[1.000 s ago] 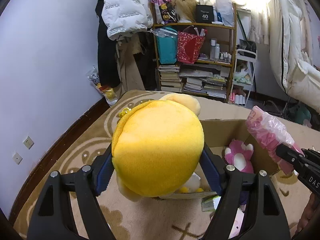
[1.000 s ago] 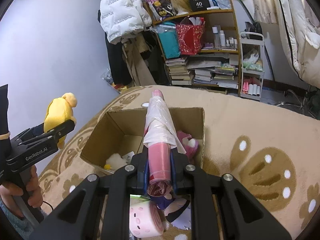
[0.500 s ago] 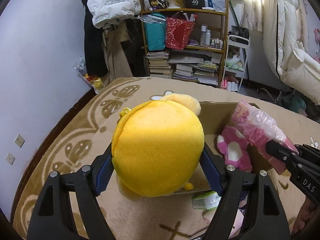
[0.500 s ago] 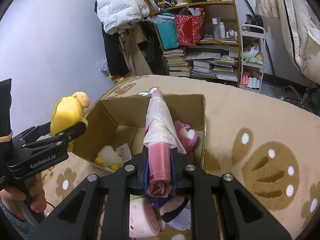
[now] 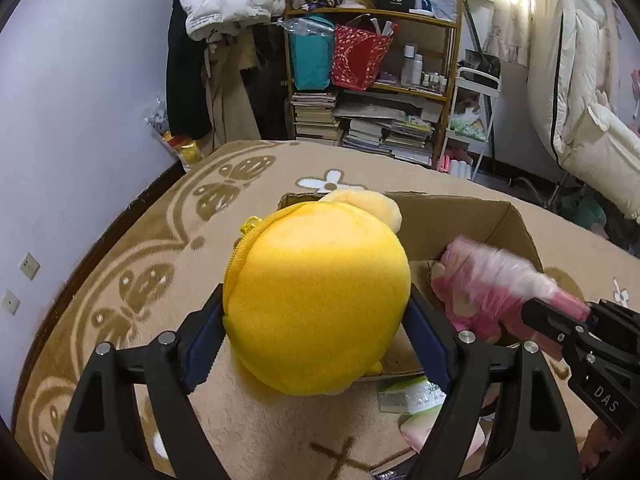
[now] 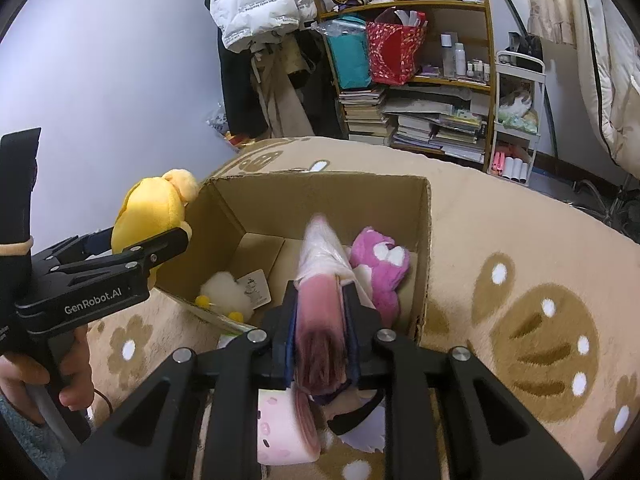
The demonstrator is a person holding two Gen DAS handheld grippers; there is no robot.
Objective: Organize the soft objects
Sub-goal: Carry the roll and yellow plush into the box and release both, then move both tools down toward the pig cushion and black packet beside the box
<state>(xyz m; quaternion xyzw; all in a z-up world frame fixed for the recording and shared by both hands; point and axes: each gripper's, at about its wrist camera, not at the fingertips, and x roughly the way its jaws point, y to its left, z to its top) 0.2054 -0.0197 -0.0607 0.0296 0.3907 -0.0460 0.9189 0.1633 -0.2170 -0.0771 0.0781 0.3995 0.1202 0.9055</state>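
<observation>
My left gripper (image 5: pixel 316 320) is shut on a round yellow plush toy (image 5: pixel 316 300), held just over the near left edge of an open cardboard box (image 5: pixel 480 216). In the right wrist view the yellow plush (image 6: pixel 148 216) hangs beside the box's left wall (image 6: pixel 224 216). My right gripper (image 6: pixel 322 320) is shut on a pink roll wrapped in clear plastic (image 6: pixel 320 264), its tip pointing into the box. Inside lie a magenta plush (image 6: pixel 380 268) and a small white plush with yellow feet (image 6: pixel 224 292).
The box stands on a beige patterned rug (image 6: pixel 520 240). A pink patterned roll (image 6: pixel 280 428) and a green-white packet (image 5: pixel 408 396) lie on the rug in front of the box. A cluttered bookshelf (image 6: pixel 412 80) and hanging coats (image 6: pixel 256 4) stand behind.
Both grippers have moved forward and down toward the box. The pink roll's tip now dips inside the box, and the yellow plush has come up to the box's left edge.
</observation>
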